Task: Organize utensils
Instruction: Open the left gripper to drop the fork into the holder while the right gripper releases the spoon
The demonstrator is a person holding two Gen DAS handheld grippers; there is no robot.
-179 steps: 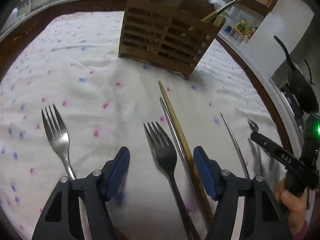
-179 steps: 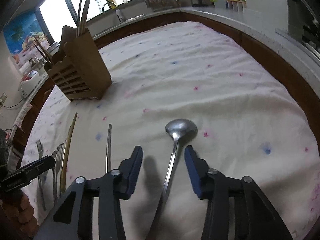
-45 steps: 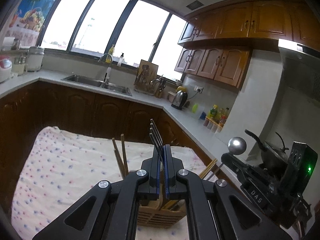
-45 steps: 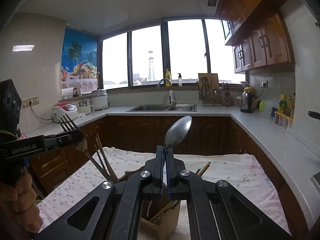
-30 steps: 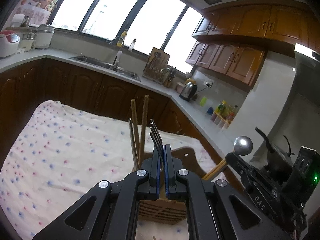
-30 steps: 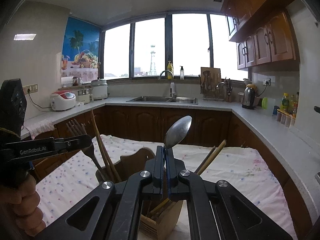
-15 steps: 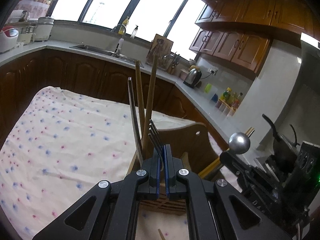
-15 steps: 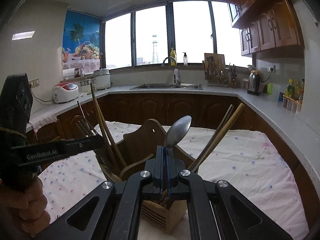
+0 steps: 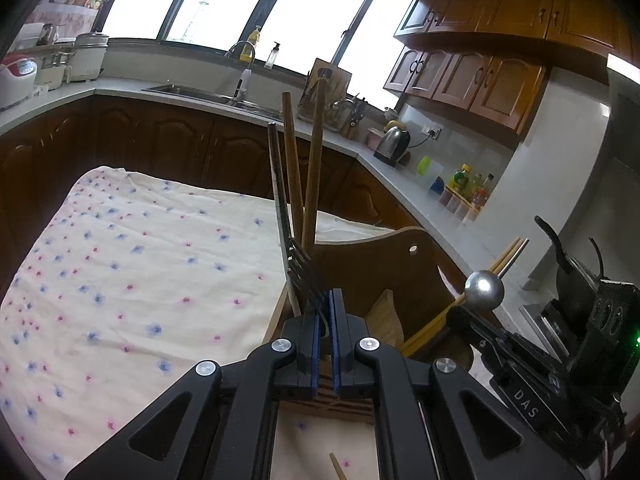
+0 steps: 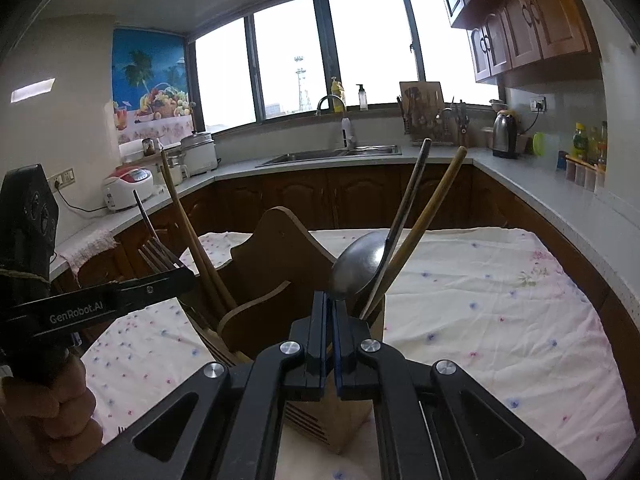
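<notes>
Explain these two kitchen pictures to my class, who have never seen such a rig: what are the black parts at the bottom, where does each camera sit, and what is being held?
No robot here: a person carries a hand-held two-finger grasping tool in each hand, and each has a wide-angle camera looking forward along its fingers. The black arms at the bottom of each picture are that camera's own tool.

In the left view, the left tool is shut on a fork, tines pointing up. In the right view, the right tool is shut on a spoon, bowl up. Each tool also shows at the edge of the other's picture.

Both are over a wooden utensil holder that already holds chopsticks. It stands on a table under a flowered cloth.
</notes>
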